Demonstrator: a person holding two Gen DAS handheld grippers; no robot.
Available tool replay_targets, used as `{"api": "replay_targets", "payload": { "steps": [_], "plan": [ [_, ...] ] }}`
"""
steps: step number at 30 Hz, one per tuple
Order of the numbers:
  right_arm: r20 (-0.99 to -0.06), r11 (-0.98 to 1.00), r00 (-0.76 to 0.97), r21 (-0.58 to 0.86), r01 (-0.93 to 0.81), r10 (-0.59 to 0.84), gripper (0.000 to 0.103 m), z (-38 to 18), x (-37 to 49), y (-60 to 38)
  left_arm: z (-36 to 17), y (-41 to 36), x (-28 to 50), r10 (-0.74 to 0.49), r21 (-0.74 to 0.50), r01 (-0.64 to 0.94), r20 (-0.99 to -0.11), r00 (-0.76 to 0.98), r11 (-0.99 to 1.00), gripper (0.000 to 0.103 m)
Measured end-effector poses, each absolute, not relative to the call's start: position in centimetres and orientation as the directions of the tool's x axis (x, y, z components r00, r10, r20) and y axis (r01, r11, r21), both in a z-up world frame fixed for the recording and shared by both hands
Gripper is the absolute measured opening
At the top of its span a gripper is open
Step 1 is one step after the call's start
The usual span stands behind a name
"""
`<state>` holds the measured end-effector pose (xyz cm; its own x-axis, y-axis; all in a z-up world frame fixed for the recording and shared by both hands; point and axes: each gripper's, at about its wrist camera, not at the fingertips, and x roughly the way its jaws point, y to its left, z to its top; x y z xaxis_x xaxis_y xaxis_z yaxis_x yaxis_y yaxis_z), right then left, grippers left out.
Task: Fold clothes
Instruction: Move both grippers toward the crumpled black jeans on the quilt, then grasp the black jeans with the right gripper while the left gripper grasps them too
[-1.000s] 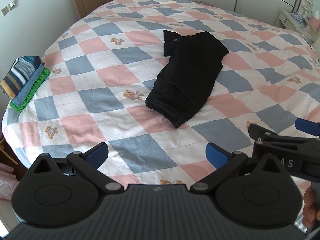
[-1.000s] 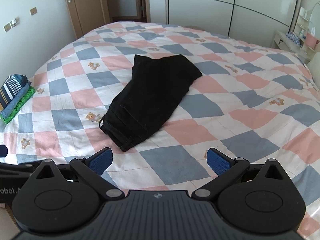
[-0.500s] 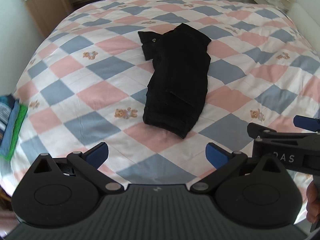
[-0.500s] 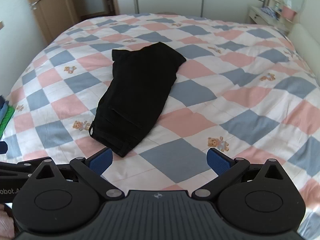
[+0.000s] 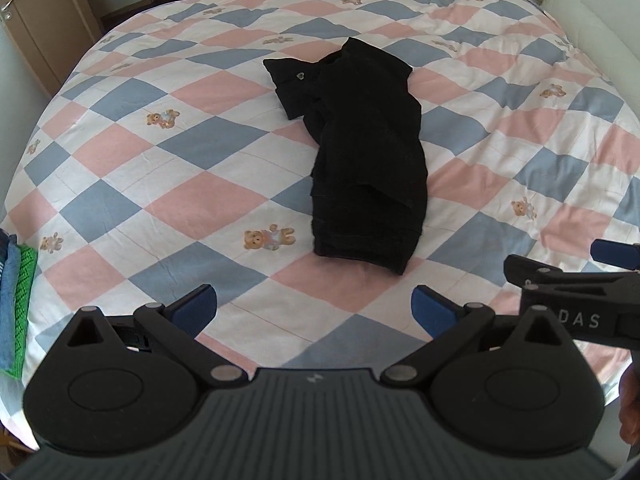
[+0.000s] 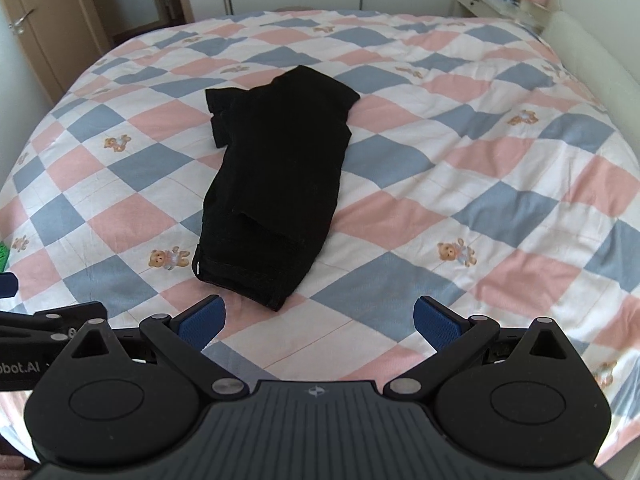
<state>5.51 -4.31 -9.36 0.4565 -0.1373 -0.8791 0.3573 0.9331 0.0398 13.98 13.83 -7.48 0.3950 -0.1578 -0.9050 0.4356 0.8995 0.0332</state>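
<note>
A black garment, loosely folded lengthwise, lies in the middle of the checked bedspread; it also shows in the right wrist view. My left gripper is open and empty, just short of the garment's near end. My right gripper is open and empty, near the garment's near right corner. The right gripper's body shows at the right edge of the left wrist view, and the left gripper's body at the left edge of the right wrist view.
A stack of folded clothes lies at the bed's left edge. A wooden door stands at the back left, wardrobe doors behind the bed, and a dresser at the back right.
Both grippers have swung rightwards and moved closer to the garment, which now sits nearer and more centred. The folded stack has slid towards the left edge. Both jaws stay open.
</note>
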Motion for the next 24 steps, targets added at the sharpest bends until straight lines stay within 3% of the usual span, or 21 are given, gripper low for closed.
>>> {"api": "replay_targets", "payload": {
  "steps": [13, 19, 24],
  "plan": [
    [-0.902, 0.883, 0.412, 0.082, 0.463, -0.132, 0.103, -10.5, 7.3, -2.3, -8.9, 15.9, 17.5, -0.170, 0.036, 0.452, -0.898, 0.407, 0.891, 0.102],
    [-0.893, 0.920, 0.430, 0.054, 0.388, -0.129, 0.103, -13.0, 7.1, -2.9, -9.3, 15.0, 18.5, -0.207, 0.019, 0.467, -0.879, 0.429, 0.884, 0.102],
    [-0.887, 0.946, 0.445, 0.029, 0.323, -0.125, 0.103, -15.1, 6.9, -3.3, -12.9, 14.9, 18.6, -0.191, 0.048, 0.513, -0.895, 0.403, 0.857, 0.102]
  ]
}}
